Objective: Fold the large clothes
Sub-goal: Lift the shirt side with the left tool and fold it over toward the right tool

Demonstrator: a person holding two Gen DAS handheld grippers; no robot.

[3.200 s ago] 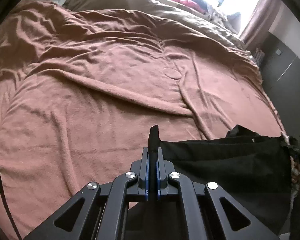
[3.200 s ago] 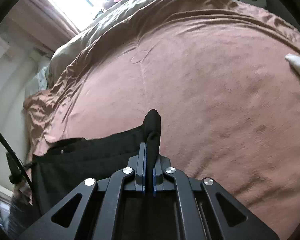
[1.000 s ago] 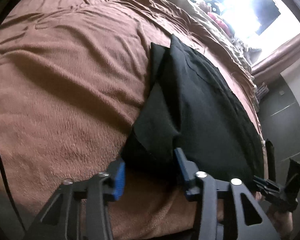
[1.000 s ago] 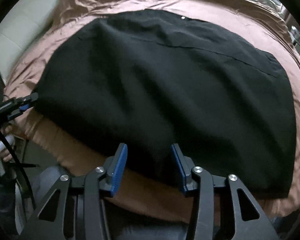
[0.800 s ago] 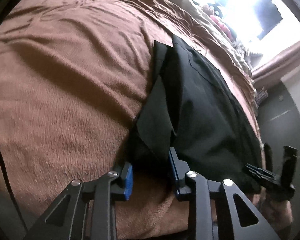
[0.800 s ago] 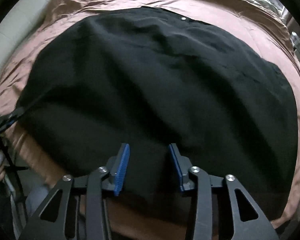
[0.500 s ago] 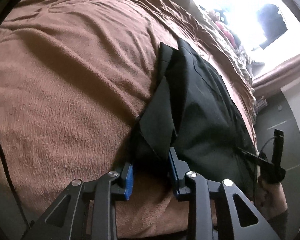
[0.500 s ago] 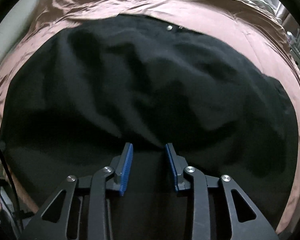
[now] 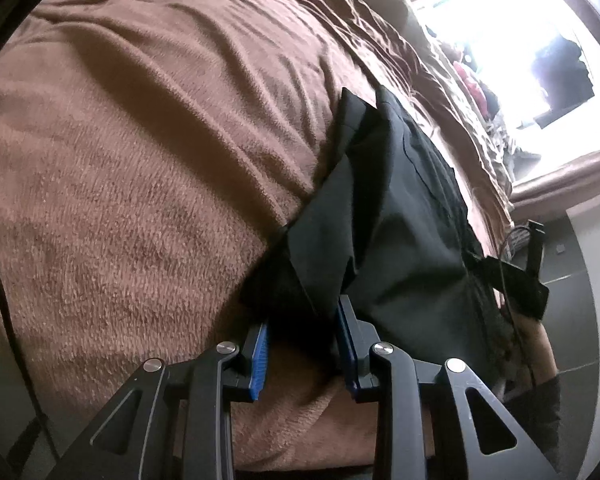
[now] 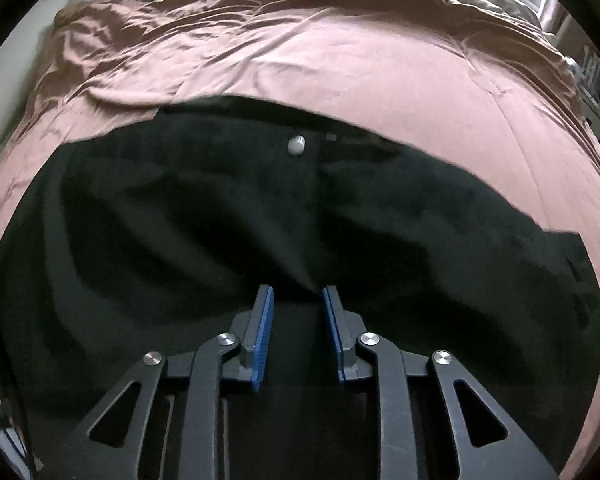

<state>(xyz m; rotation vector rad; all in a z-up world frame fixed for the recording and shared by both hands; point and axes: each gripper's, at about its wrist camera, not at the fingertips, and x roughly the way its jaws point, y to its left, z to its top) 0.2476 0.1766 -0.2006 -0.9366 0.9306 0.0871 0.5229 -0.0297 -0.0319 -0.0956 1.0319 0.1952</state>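
The left wrist view looks along the near edge of the bed, so the garment [image 9: 400, 216] shows side-on as a black slab lying on the brown blanket [image 9: 140, 160], with a lower layer sticking out as a flap on its left side; this view alone takes in the bright window [image 9: 512, 40] beyond the bed, and the right gripper [image 9: 516, 276] far off at the garment's other near corner, dark and too blurred there to judge its gap. The right wrist view looks down from above instead: the garment [image 10: 260, 220] spreads across most of the frame, wrinkled, with a small pale button [image 10: 297, 145] near its far edge and the blanket [image 10: 340, 60] rising behind it, pinker in this light. The left gripper [image 9: 305, 320] has its blue-padded fingers [image 9: 259, 354] spread apart, and the garment's near corner sits in the gap between them; the cloth touches or overlaps the tips, but the pads are not pressed onto it. The right gripper [image 10: 298, 292] is likewise parted, its fingers [image 10: 263, 332] a moderate way open, tips low over the black cloth where creases run toward them; whether they touch it cannot be told, and nothing is pinched.
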